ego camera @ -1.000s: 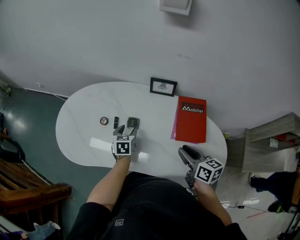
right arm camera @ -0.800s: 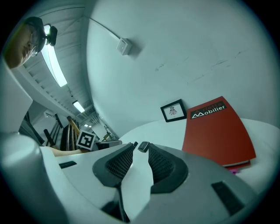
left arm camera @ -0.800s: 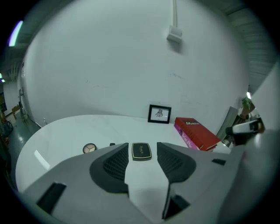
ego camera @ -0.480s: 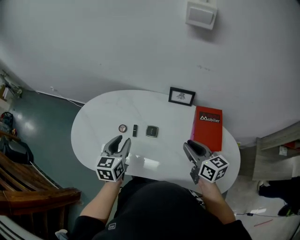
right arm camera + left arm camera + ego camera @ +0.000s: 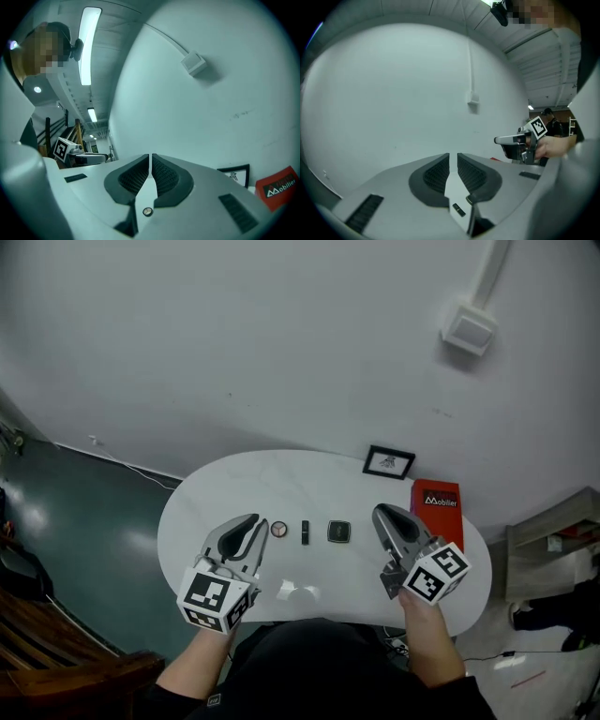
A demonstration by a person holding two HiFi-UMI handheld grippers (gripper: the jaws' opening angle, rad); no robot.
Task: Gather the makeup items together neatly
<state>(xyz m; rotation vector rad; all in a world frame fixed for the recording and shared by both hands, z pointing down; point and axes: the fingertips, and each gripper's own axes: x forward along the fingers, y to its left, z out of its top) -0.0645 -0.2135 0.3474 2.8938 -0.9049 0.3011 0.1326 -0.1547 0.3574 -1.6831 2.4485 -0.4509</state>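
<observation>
Head view shows a white oval table (image 5: 187, 521) with three makeup items lined up in a short row across its middle: a round compact (image 5: 278, 529), a small black tube (image 5: 305, 532) and a square dark compact (image 5: 338, 532). They sit close together but apart from each other. The tube's long axis points away from the person, across the line of the row.

The row lies between the two grippers. The left gripper (image 5: 246, 526) is just beside the round compact, on its left, so that item is its nearest. The right gripper (image 5: 386, 517) is near the square compact, on its right. The tube is about equally far from both.

Both grippers seem to be held up off the table. Left gripper view looks at the bare wall, where the left gripper (image 5: 453, 157) has its jaws closing, with only a narrow slit left and nothing between them. The right gripper (image 5: 520, 143) shows off to the side. Right gripper view shows the right gripper (image 5: 150, 157) closing too, its pads all but pressed together on nothing.

A picture frame (image 5: 389, 462) and a red book (image 5: 436, 504) lie further back on the right, well clear of the row. By the look of it, the gathering is finished or nearly so. Any further tidying would mean lowering a gripper onto its own end of the row.
</observation>
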